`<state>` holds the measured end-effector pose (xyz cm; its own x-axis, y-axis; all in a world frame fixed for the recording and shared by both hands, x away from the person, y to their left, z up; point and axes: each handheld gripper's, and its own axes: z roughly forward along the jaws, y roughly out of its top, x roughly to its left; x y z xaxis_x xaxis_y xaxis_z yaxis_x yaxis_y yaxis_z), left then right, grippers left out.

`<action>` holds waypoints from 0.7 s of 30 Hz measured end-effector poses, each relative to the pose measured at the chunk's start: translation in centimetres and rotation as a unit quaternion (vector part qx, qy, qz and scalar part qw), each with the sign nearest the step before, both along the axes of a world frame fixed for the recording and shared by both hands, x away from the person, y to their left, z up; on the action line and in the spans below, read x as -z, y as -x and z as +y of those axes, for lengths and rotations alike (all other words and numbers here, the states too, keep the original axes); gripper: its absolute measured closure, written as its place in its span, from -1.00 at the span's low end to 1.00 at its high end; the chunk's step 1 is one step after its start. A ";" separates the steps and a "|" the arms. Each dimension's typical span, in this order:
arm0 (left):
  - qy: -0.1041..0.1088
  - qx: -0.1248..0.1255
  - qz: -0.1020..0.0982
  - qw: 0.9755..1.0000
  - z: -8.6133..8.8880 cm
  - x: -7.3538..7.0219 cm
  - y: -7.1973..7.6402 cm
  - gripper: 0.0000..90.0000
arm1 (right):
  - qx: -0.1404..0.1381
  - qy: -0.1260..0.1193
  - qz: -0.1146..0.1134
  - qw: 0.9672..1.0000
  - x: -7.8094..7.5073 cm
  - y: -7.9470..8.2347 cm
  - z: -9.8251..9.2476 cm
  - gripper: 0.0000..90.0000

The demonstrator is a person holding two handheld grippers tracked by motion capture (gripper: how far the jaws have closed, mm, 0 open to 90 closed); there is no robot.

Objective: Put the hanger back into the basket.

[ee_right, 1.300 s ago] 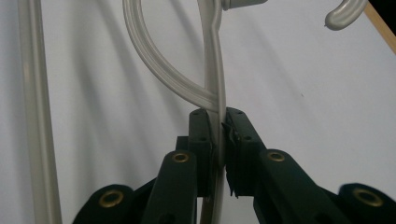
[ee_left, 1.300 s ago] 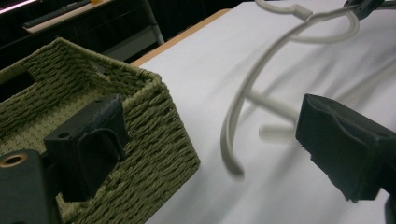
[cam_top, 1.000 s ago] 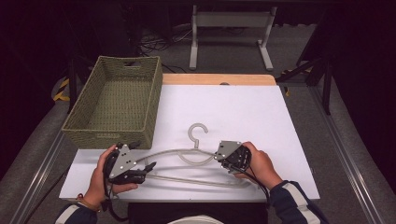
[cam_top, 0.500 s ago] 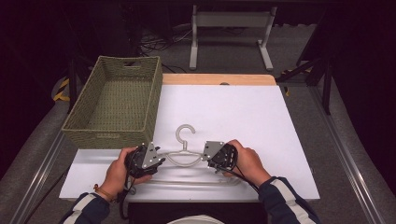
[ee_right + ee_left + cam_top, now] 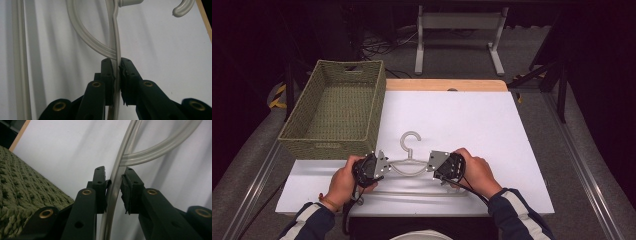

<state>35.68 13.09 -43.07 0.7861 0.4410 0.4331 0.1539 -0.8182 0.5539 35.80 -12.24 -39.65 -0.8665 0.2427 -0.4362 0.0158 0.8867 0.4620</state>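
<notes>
A pale grey plastic hanger point(image 5: 410, 141) lies flat on the white table point(image 5: 462, 115), hook pointing away from me. My left gripper point(image 5: 383, 169) holds the hanger's left shoulder; in the left gripper view the thin arm point(image 5: 150, 152) runs between the jaws, which have just been closing, and both pads press on it point(image 5: 114, 171). My right gripper point(image 5: 433, 168) is shut on the right shoulder. In the right gripper view that arm point(image 5: 85, 42) passes between the pads point(image 5: 116, 61), with the hook point(image 5: 183, 7) at top right.
A woven green basket point(image 5: 332, 142) stands at the table's left, close to my left hand; its wall point(image 5: 20, 195) fills the left gripper view's lower left. A wooden strip point(image 5: 444, 85) edges the table's far side. A metal stand point(image 5: 459, 22) is on the floor behind.
My left hand moved right to the hanger's left shoulder and its jaws closed on the arm. The right hand and the hanger shifted a little to the left.
</notes>
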 end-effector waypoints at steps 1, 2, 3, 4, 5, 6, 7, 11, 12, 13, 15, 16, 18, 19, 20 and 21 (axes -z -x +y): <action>-0.001 0.001 0.002 1.000 -0.2 0.0 0.0 0.59 | -0.003 -0.004 0.000 1.000 -0.1 0.0 0.0 0.82; -0.003 0.002 0.000 1.000 -0.3 0.0 0.0 0.62 | -0.012 0.001 0.004 1.000 -0.3 0.1 -0.1 0.82; -0.007 0.004 0.000 1.000 -0.4 -0.1 0.1 0.67 | -0.006 -0.002 0.001 1.000 -0.3 0.2 0.0 0.83; -0.007 0.004 0.000 1.000 -0.4 -0.1 0.1 0.68 | -0.005 -0.003 0.001 1.000 -0.2 0.2 -0.1 0.82; -0.006 0.002 -0.004 1.000 -0.4 -0.1 0.1 0.68 | -0.005 -0.003 0.001 1.000 -0.2 0.2 -0.1 0.82; -0.005 0.003 0.000 1.000 -0.4 -0.2 0.1 0.68 | -0.004 -0.007 0.002 1.000 -0.3 0.1 -0.1 0.82; -0.007 0.002 0.000 1.000 -0.4 -0.3 0.2 0.69 | -0.001 -0.009 0.001 1.000 -0.3 0.1 -0.2 0.82; -0.004 0.002 -0.005 1.000 -0.2 -0.7 0.2 0.72 | 0.007 -0.023 -0.016 1.000 -0.5 0.1 -0.3 0.78; 0.002 0.006 -0.002 1.000 -0.2 -0.8 0.2 0.72 | 0.010 -0.029 -0.017 0.999 -0.6 0.0 -0.4 0.76; 0.006 0.011 -0.001 1.000 -0.1 -0.9 0.1 0.74 | 0.017 -0.035 -0.025 0.999 -0.7 0.0 -0.6 0.73; 0.016 0.014 0.004 1.000 0.0 -0.9 0.2 0.76 | 0.022 -0.046 -0.031 0.998 -1.0 0.0 -0.9 0.64; 0.018 0.013 0.001 1.000 0.0 -0.9 0.2 0.77 | 0.026 -0.050 -0.038 0.998 -1.2 0.0 -1.2 0.60; 0.028 0.020 0.003 0.999 0.2 -1.1 0.2 0.78 | 0.032 -0.063 -0.051 0.996 -1.6 0.2 -1.8 0.56; 0.034 0.017 0.002 0.999 0.3 -1.1 0.2 0.79 | 0.036 -0.076 -0.056 0.995 -1.8 0.3 -2.3 0.51; 0.037 0.015 0.002 0.999 0.4 -1.2 0.2 0.80 | 0.044 -0.091 -0.065 0.993 -2.1 0.5 -2.9 0.44; 0.043 0.016 0.003 0.999 0.5 -1.3 0.1 0.80 | 0.049 -0.099 -0.068 0.992 -2.3 0.5 -3.4 0.41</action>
